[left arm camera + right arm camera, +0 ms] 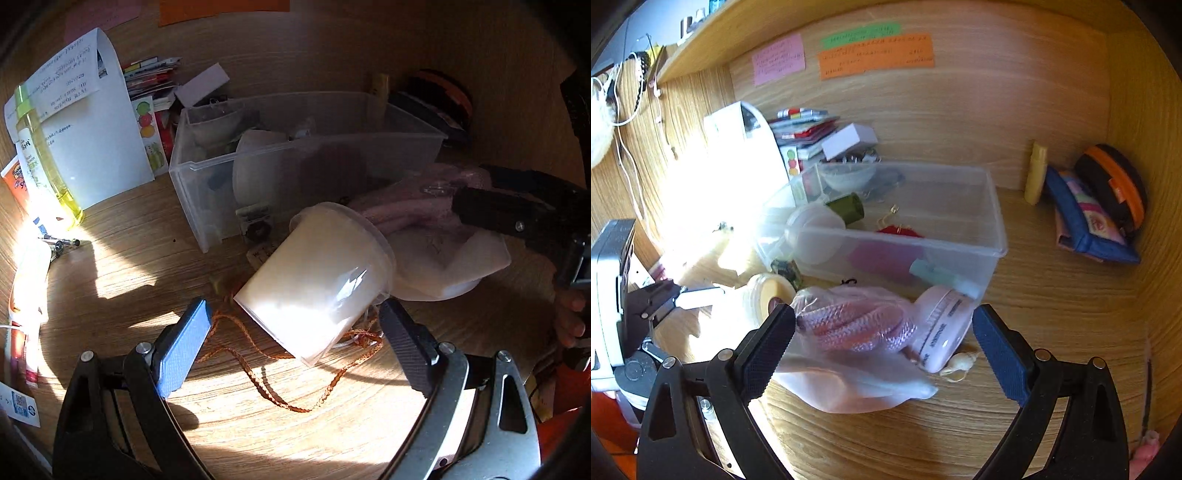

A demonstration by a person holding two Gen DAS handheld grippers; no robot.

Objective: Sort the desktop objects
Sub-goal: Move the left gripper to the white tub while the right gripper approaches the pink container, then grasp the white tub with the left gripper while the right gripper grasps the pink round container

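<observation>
A white plastic cup (317, 280) lies tilted on the desk between the fingers of my open left gripper (295, 332), over an orange braided cord (266, 384). A clear bin (295, 155) holding small items stands behind it. My right gripper (882, 350) is open around a clear bag of pink braided rope (857, 325), with a pink round case (942, 325) and a small shell (960, 365) beside it. The bin (960, 243) sits just beyond. The right gripper also shows in the left wrist view (517, 206), at the bag. The cup shows in the right wrist view (768, 295).
A yellow bottle (44, 158), a white paper (92, 129), tubes and cards crowd the left. A white box (849, 140) and booklets lie behind the bin. A blue pouch (1086, 221), an orange-black case (1115, 184) and a yellow tube (1036, 173) sit in the right corner.
</observation>
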